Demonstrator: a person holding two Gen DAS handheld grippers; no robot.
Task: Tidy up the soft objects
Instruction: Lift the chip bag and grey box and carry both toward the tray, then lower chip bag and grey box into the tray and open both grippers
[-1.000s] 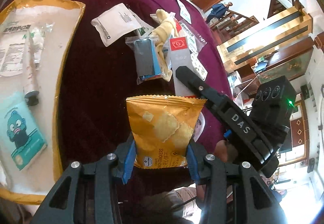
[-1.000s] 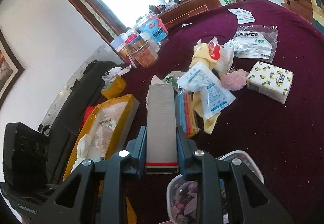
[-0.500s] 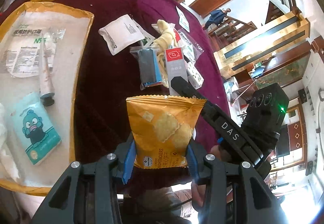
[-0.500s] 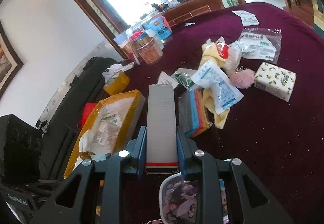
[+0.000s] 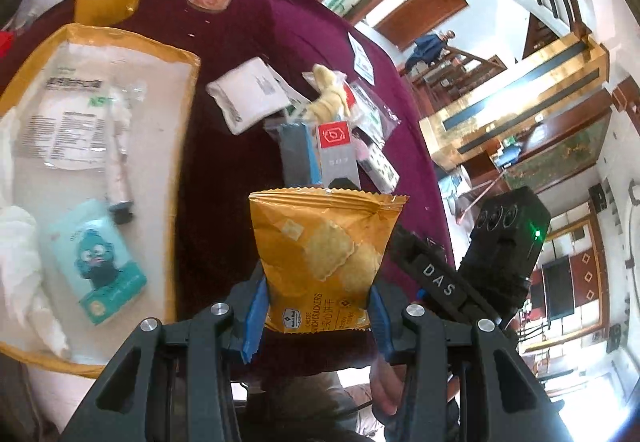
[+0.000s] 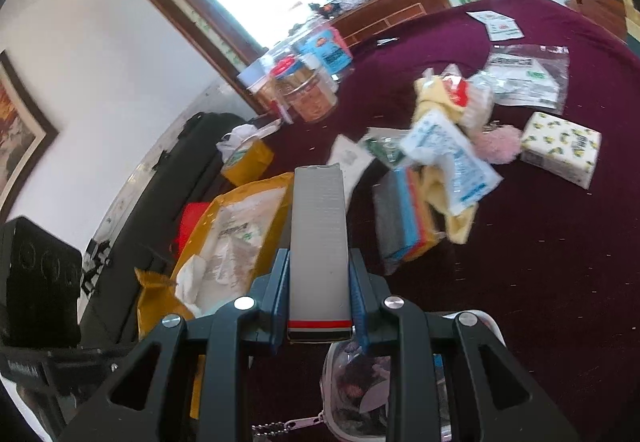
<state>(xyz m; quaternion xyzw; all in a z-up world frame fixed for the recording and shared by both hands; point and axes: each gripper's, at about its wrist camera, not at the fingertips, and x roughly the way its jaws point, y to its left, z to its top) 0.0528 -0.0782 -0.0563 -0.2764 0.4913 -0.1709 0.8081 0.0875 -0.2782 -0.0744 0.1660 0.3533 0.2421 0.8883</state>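
Closer now, tray (image 5: 182, 58); left tool (image 5: 316, 316) clamps crackers (image 5: 324, 254), right tool (image 6: 320, 306) clamps box (image 6: 319, 242).

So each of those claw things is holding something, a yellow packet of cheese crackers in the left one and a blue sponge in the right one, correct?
Not quite. The left gripper does hold the cracker packet, but the right wrist view shows the right gripper clamped on a long grey box with a red stripe. The sponge pack lies on the table.
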